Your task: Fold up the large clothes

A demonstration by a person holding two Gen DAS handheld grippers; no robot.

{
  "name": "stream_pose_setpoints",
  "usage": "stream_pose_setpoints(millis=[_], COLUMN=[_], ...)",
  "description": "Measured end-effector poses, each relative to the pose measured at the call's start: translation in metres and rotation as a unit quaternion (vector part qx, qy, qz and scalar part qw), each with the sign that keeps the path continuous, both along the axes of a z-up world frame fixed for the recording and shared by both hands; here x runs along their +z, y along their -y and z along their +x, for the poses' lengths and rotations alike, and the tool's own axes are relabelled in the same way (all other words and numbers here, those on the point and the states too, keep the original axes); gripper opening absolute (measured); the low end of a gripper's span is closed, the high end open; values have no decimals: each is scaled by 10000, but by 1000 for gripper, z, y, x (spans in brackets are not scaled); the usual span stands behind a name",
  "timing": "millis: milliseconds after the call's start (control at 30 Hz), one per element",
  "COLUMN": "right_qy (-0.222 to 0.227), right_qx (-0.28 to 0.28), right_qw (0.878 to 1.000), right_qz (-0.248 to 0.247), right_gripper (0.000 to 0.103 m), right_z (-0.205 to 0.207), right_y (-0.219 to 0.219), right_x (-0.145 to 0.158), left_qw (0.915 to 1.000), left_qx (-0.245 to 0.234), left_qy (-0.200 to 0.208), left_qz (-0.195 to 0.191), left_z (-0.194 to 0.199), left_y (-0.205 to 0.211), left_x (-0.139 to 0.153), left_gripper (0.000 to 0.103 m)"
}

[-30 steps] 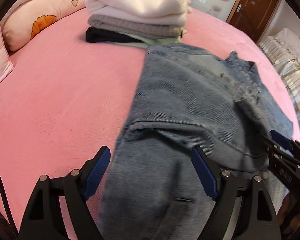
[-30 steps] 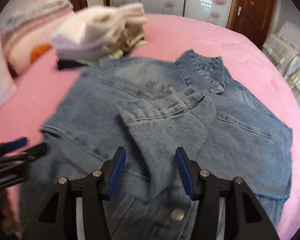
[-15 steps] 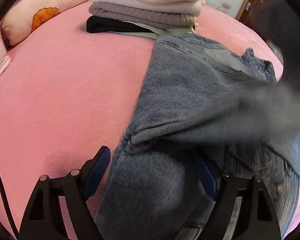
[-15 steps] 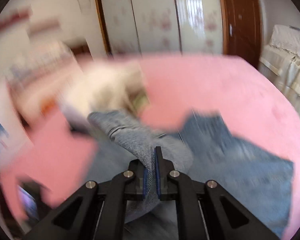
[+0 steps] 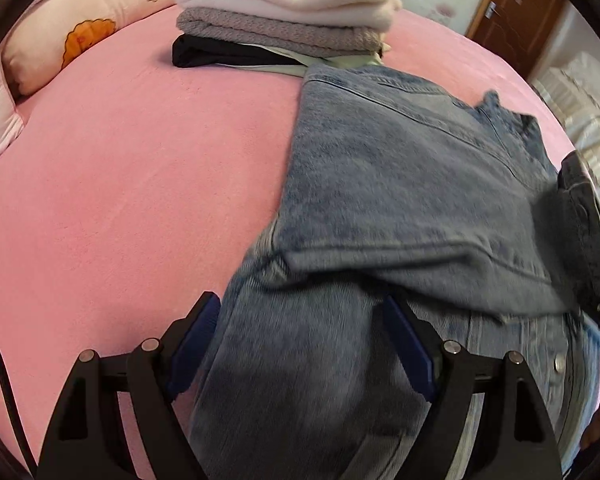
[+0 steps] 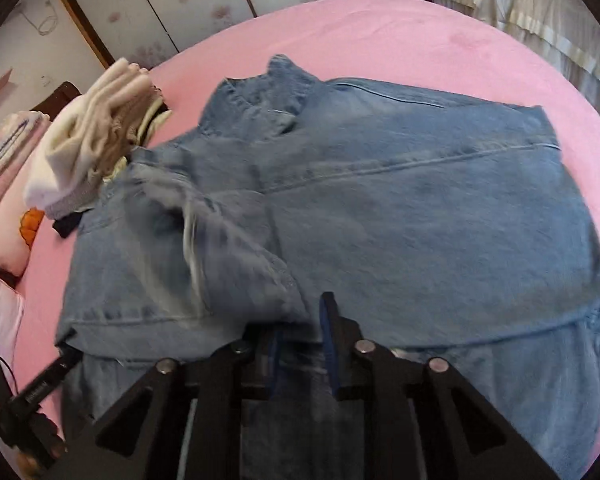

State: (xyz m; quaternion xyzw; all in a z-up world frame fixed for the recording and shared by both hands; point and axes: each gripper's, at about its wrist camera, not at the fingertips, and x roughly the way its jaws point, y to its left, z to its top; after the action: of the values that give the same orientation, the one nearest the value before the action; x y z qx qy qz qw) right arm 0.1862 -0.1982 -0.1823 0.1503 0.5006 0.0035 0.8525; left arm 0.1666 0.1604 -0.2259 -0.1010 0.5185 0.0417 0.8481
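A blue denim jacket [image 6: 399, 208] lies spread on the pink bed [image 6: 419, 36], collar toward the far side, one sleeve folded across its body. It also shows in the left wrist view [image 5: 399, 208]. My left gripper [image 5: 300, 344] is open, its blue pads on either side of the jacket's near left edge. My right gripper [image 6: 301, 332] stands over the sleeve's end at the jacket's near edge; its jaws are a little apart and denim lies between them. The right gripper shows at the right edge of the left wrist view [image 5: 595, 248].
A stack of folded clothes [image 5: 284, 12], white on grey on black, sits at the far side of the bed, touching the jacket's far corner. A pink pillow [image 5: 80, 36] lies at the far left. A wooden door [image 5: 511, 12] and a white-covered bed [image 6: 539, 12] stand beyond.
My right gripper shut on the sleeve, carried it across the jacket, and now its jaws have parted with the sleeve lying folded. My left gripper moved slightly forward and stayed open.
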Motion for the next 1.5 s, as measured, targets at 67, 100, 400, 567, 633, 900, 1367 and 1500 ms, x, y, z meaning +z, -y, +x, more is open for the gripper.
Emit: stream_pose_setpoints(millis=[67, 100, 400, 567, 633, 900, 1367, 1500], right_qy=[117, 197, 638, 566, 528, -180, -896, -430], right_qx=[66, 150, 845, 1624, 1918, 3108, 3311, 2549], right_qw=[9999, 9996, 9929, 9819, 9759, 9386, 9059, 9503], right_qz=[-105, -154, -551, -799, -895, -1484, -2485, -1735], right_gripper=[23, 27, 37, 37, 38, 41, 12, 10], right_z=[2, 2, 34, 47, 52, 79, 95, 96], right_y=[5, 4, -15, -45, -57, -110, -129, -73], right_x=[12, 18, 55, 69, 73, 59, 7, 39], left_qw=[9999, 9998, 9981, 9981, 9984, 9993, 9970, 9968], left_qx=[-93, -141, -346, -358, -372, -306, -518, -574], left_qy=[72, 110, 507, 434, 363, -141, -497, -496], left_qz=[1, -5, 87, 236, 209, 137, -280, -237], left_z=[-7, -8, 7, 29, 39, 83, 135, 145], left_y=[0, 0, 8, 14, 11, -9, -16, -16], left_x=[9, 14, 56, 52, 48, 17, -10, -7], left_gripper=[82, 82, 82, 82, 82, 82, 82, 82])
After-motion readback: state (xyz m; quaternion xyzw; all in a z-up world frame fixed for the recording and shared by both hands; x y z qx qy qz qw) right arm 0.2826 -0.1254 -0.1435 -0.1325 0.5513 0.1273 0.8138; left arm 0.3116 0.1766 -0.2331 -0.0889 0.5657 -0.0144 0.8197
